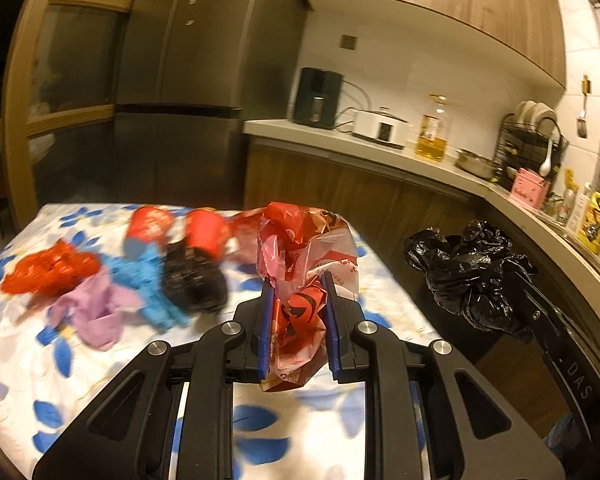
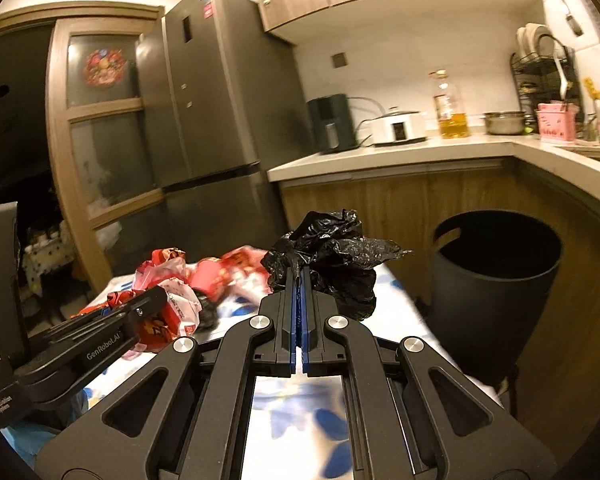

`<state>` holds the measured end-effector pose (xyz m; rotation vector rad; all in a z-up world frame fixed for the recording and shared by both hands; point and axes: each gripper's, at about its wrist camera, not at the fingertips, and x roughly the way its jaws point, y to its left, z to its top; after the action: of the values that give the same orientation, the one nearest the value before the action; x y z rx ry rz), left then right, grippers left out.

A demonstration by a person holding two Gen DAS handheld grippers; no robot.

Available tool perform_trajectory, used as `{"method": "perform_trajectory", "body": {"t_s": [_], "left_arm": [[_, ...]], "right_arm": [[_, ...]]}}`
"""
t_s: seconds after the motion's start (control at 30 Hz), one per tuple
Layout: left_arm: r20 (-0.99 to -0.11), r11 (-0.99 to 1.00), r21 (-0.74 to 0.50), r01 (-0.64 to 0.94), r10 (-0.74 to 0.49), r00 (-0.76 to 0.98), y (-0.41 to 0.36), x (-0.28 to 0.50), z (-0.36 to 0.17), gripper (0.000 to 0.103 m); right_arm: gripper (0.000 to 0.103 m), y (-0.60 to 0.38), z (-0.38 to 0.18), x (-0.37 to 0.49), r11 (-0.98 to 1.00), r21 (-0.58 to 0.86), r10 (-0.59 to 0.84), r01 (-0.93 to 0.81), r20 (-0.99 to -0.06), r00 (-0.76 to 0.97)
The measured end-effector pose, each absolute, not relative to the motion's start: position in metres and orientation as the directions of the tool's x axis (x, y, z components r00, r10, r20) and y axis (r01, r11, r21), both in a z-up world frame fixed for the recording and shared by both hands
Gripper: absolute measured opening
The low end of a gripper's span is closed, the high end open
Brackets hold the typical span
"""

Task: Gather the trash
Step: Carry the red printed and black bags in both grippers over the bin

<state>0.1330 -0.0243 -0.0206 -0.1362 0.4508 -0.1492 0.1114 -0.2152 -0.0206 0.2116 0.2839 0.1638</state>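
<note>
My left gripper (image 1: pixel 298 280) is shut on a crumpled red and clear plastic bag (image 1: pixel 306 256), held above the flowered table (image 1: pixel 100 360). My right gripper (image 2: pixel 300 276) is shut on a crumpled black plastic bag (image 2: pixel 332 264); the same black bag (image 1: pixel 472 268) hangs at the right of the left wrist view. More trash lies on the table: a red wrapper (image 1: pixel 48 270), a purple scrap (image 1: pixel 96 312), a blue scrap (image 1: pixel 148 276), a black scrap (image 1: pixel 194 280) and red paper cups (image 1: pixel 204 232). A black bin (image 2: pixel 496 280) stands open past the table's right edge.
A kitchen counter (image 2: pixel 400 152) runs behind the bin with an air fryer (image 2: pixel 332 124), a white cooker (image 2: pixel 398 126), an oil bottle (image 2: pixel 450 106), a pot and a dish rack (image 2: pixel 544 64). A grey fridge (image 2: pixel 216 120) stands behind the table.
</note>
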Motion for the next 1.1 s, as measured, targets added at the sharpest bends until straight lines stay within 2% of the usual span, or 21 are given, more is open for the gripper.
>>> {"method": "perform_trajectory", "body": {"t_s": [0.57, 1.1], "left_arm": [[-0.401, 0.938, -0.138, 0.317, -0.345, 0.849, -0.153, 0.175, -0.002, 0.022], [-0.38, 0.904, -0.102, 0.415, -0.421, 0.824, -0.252, 0.225, 0.01, 0.022]], "right_arm": [[0.001, -0.329, -0.004, 0.114, 0.969, 0.233, -0.035, 0.08, -0.189, 0.981], [0.002, -0.396, 0.003, 0.149, 0.958, 0.231, -0.129, 0.17, -0.182, 0.975]]}}
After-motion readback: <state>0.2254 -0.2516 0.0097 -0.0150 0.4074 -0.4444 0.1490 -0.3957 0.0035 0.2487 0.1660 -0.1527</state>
